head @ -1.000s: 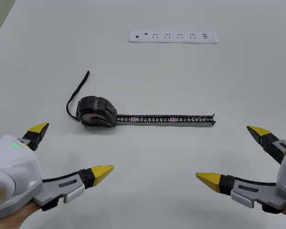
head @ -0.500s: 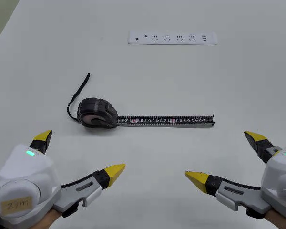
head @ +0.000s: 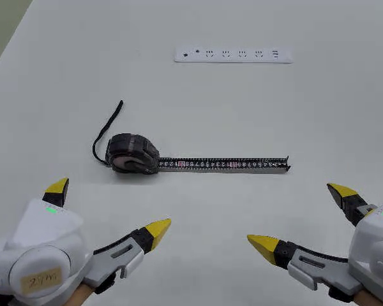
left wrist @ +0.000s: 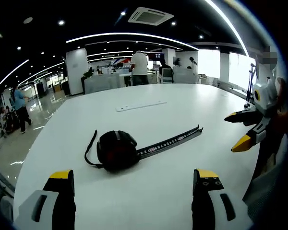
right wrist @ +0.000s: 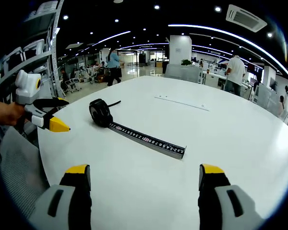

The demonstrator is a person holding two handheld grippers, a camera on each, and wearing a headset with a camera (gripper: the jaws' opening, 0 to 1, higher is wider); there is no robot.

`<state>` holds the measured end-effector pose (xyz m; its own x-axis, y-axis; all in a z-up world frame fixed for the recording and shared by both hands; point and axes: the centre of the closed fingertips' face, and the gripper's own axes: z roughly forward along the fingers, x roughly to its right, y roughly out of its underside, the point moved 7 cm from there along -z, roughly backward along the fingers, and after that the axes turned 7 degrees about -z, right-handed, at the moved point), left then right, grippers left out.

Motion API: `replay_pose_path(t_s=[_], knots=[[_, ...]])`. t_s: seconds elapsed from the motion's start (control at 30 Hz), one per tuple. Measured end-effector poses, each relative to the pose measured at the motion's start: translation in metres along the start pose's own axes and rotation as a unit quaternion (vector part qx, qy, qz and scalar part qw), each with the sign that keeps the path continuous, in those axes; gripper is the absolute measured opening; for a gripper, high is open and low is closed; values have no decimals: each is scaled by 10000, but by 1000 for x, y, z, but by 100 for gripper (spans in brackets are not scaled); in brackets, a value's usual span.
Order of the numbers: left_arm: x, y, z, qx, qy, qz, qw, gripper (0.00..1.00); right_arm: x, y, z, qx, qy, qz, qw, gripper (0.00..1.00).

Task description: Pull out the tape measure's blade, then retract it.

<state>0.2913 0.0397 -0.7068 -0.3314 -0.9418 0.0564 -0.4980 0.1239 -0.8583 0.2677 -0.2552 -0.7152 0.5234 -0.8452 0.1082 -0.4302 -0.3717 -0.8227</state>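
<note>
Hovering nearest over the bench (head: 198,108), the left gripper (head: 108,206) and right gripper (head: 298,215) are both holding their jaws wide apart, gripping nothing. Beyond them the tape measure (head: 131,153) is lying with its blade (head: 223,164) stretching rightward. A power strip (head: 233,54) is sitting farthest.

Black tape measure (head: 132,153) on table, blade (head: 223,164) extended flat.

1. Body of left gripper (head: 108,206) cut off by head view's bottom edge.
2. Body of right gripper (head: 298,215) cut off at bottom-right corner.
3. Numbers on blade (head: 223,164) too small to read.
4. Markings on power strip (head: 233,55) too small to tell.
5. Far-off people (left wrist: 139,67) blurred, small.
</note>
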Motion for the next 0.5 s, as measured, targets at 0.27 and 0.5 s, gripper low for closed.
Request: replay_pose_path(t_s=[0.27,0.5], knots=[[-1,-1,1,3,-129,-60,9999,100,5,1,-1,18,47,18,10000,95],[-2,2,5,-61,-314,-148,9994,100,8,3,-1,123,-135,-216,9996,92]])
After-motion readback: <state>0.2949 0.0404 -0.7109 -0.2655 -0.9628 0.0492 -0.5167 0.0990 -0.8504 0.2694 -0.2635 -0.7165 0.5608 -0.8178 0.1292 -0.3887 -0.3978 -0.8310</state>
